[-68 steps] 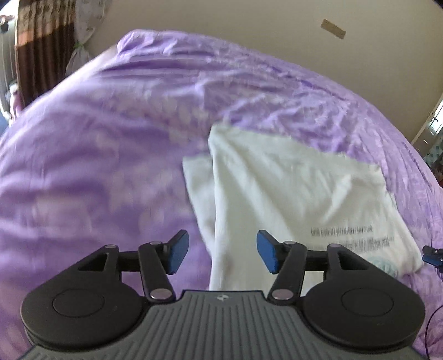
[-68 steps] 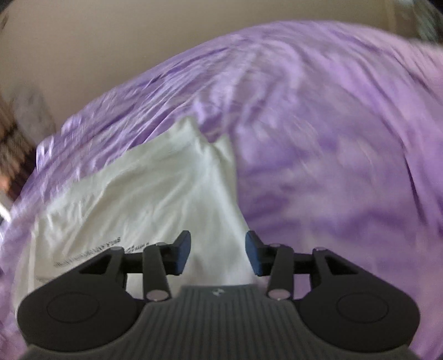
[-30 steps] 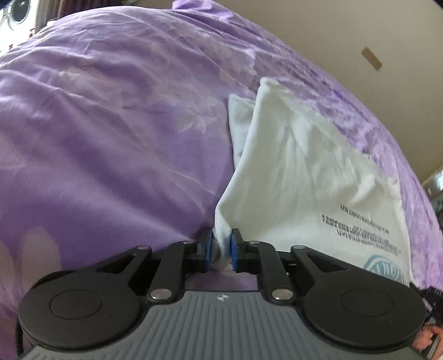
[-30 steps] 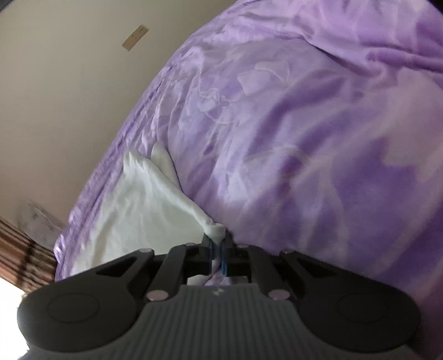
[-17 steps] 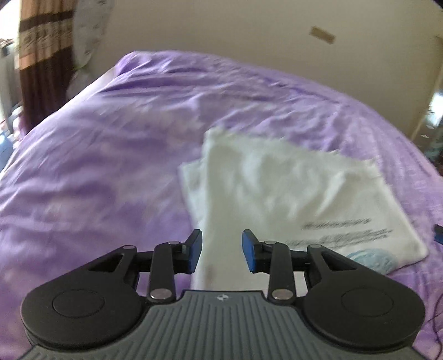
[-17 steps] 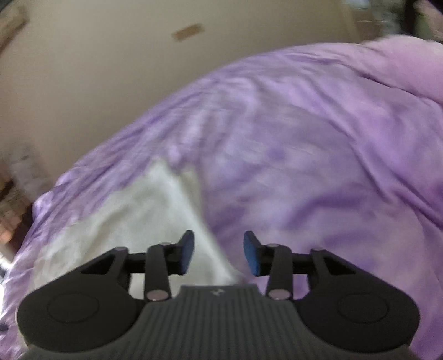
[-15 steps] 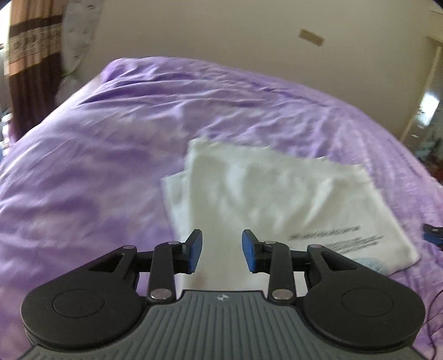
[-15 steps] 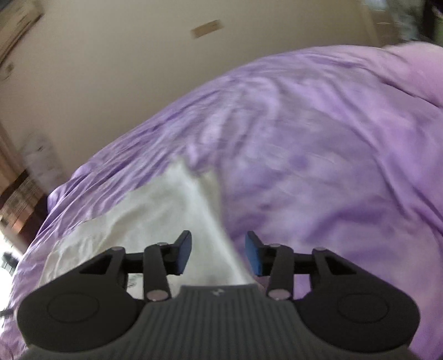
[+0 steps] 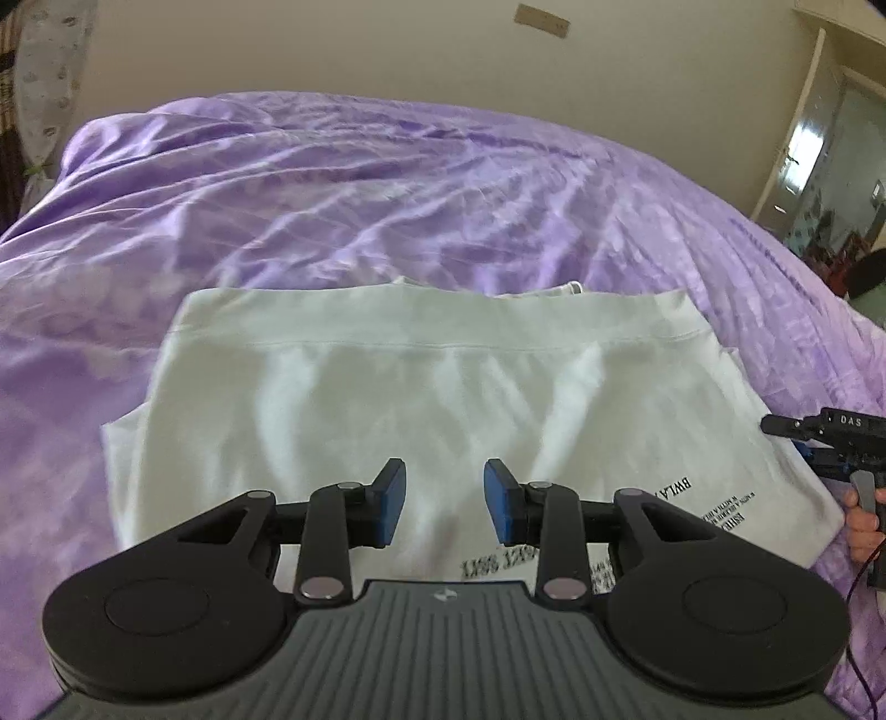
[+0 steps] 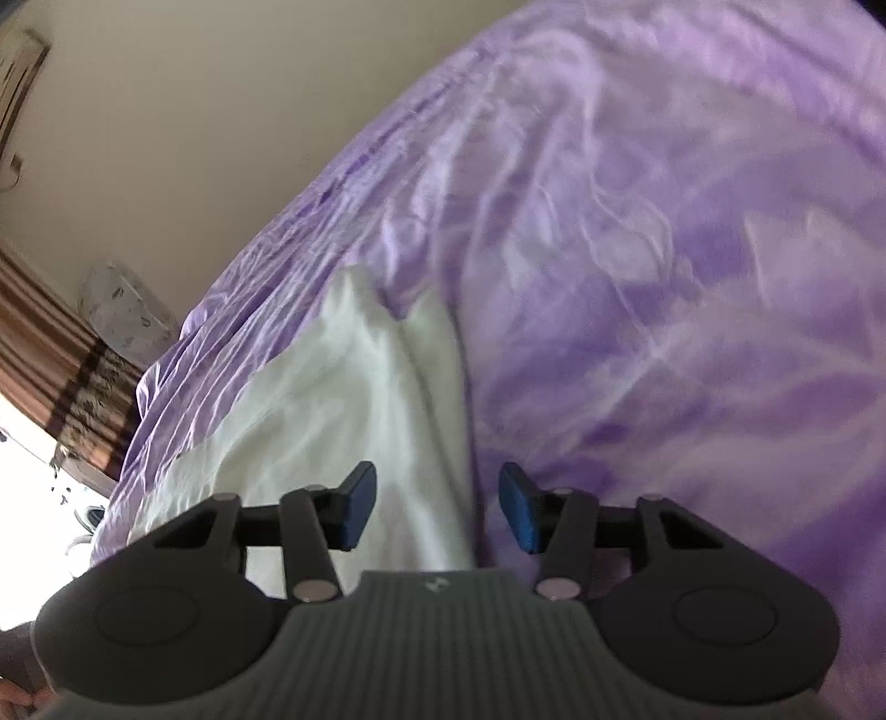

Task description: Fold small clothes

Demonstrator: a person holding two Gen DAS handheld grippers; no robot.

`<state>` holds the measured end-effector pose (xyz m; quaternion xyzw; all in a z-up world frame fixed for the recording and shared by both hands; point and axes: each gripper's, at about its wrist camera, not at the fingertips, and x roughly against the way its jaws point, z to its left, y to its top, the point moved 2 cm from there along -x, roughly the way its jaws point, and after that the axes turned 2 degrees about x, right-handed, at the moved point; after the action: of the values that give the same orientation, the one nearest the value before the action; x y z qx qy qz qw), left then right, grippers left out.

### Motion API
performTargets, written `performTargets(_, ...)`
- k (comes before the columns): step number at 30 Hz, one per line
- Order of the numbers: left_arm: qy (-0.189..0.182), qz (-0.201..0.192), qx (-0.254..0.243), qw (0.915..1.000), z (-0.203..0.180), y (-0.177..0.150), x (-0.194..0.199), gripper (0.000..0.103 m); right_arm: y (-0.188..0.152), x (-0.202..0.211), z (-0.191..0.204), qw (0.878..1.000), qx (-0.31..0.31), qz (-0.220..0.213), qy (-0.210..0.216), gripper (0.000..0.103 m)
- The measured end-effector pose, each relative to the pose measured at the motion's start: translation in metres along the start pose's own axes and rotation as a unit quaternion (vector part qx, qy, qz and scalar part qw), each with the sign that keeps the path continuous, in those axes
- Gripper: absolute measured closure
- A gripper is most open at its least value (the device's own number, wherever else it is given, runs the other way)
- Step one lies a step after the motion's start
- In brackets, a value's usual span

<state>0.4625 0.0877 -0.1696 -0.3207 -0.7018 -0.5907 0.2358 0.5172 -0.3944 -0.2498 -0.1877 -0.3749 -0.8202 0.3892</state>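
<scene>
The left tool (image 9: 443, 501) is open with nothing between its blue pads, poised over the near, printed end of the white shirt (image 9: 432, 387). The right tool (image 10: 434, 507) has just been closing slightly yet stands open and empty above the shirt's right edge. The shirt lies folded flat on the purple bed (image 9: 387, 210). Beyond stands a beige wall (image 9: 387, 50).

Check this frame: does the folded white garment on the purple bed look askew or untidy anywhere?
Slightly. The white garment lies flat on the purple bedspread, but under-layers stick out past the top fold: at its left edge, its right edge, and a small bit beyond the far edge. Both tongs, left and right, are open and empty.
</scene>
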Motion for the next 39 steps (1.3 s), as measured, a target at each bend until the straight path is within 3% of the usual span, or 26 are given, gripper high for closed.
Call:
performTargets(3, -0.002, 0.009, -0.008, 0.9999, -0.003, 0.005, -0.017, 0.065, 0.006, -0.012, -0.008, 0.999, -0.02, 0.009, 0.039, 0.071)
performTargets(5, -0.008, 0.017, -0.015, 0.9997, -0.007, 0.011, -0.028, 0.065, 0.009, -0.016, -0.006, 0.998, -0.022, 0.015, 0.049, 0.093)
performTargets(8, -0.012, 0.022, -0.047, 0.9986, -0.021, 0.022, -0.043, 0.065, 0.014, -0.008, 0.012, 0.999, 0.018, 0.008, 0.038, 0.098)
performTargets(12, -0.013, 0.032, -0.085, 0.9957, -0.038, 0.041, -0.068, 0.065, 0.024, 0.007, 0.051, 0.997, 0.074, 0.004, 0.013, 0.1)
performTargets(17, 0.019, 0.039, -0.114, 0.9925, -0.049, 0.063, -0.104, 0.071, 0.031, 0.021, 0.095, 0.992, 0.127, 0.006, -0.007, 0.1)
performTargets(23, 0.052, 0.052, -0.098, 0.9924, -0.048, 0.082, -0.136, 0.074, 0.032, 0.034, 0.119, 0.988, 0.152, 0.009, -0.02, 0.1)
performTargets(28, 0.053, 0.05, -0.121, 0.9899, -0.061, 0.081, -0.112, 0.075, 0.034, 0.036, 0.125, 0.988, 0.15, 0.01, -0.024, 0.1)
performTargets(32, 0.019, 0.088, -0.151, 0.9845, -0.075, 0.067, -0.085, 0.087, 0.032, 0.035, 0.131, 0.988, 0.151, 0.009, -0.025, 0.1)
performTargets(39, 0.037, 0.125, -0.166, 0.9775, -0.088, 0.04, -0.087, 0.093, 0.028, 0.039, 0.146, 0.987, 0.155, 0.003, -0.035, 0.1)
